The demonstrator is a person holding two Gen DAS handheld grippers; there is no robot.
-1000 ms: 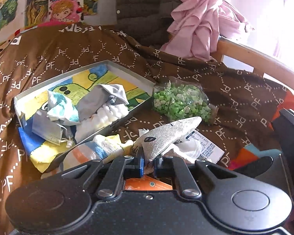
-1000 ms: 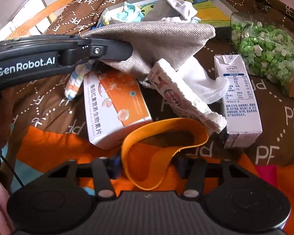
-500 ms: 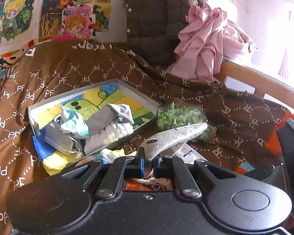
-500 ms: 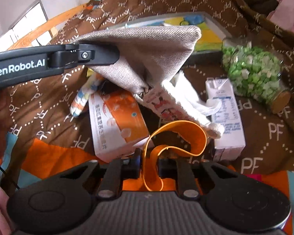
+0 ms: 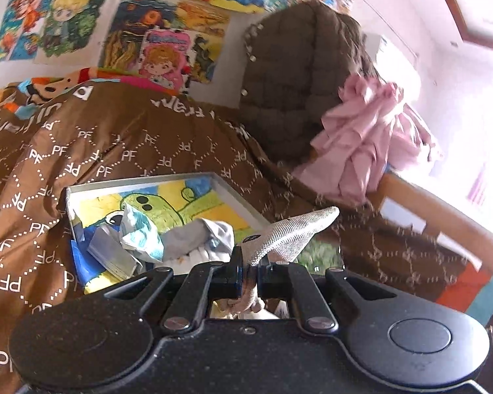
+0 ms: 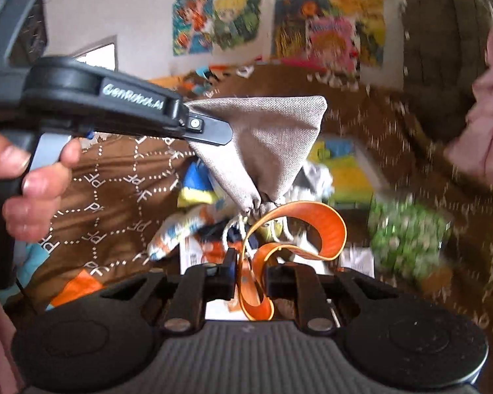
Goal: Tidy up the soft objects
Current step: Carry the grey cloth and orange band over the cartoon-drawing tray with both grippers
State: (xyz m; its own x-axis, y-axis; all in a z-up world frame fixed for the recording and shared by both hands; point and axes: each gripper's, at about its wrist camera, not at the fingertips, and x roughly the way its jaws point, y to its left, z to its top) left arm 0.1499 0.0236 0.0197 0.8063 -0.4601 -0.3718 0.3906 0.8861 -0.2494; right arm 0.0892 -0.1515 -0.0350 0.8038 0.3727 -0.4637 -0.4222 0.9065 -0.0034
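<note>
My left gripper [image 5: 249,274] is shut on a grey linen drawstring pouch [image 5: 292,233] and holds it up in the air above the bed. The pouch also shows in the right wrist view [image 6: 266,151], hanging from the left gripper [image 6: 213,131]. My right gripper [image 6: 251,277] is shut on an orange elastic band [image 6: 315,226], which curls up in front of it, lifted off the bed. A shallow grey tray [image 5: 236,197] with a cartoon lining holds several soft items: a crumpled grey cloth [image 5: 194,239], a blue-white pack [image 5: 141,233].
A bag of green bits [image 6: 407,233] lies at the right on the brown "PF" blanket [image 5: 82,151]. A striped sock [image 6: 177,233] and a white-orange box [image 6: 194,256] lie below. A pink garment [image 5: 368,144] and brown jacket [image 5: 299,78] hang by a wooden rail [image 5: 443,216].
Both grippers have risen well above the bed. The pouch has come up with the left one, and the orange band has been lifted by the right one.
</note>
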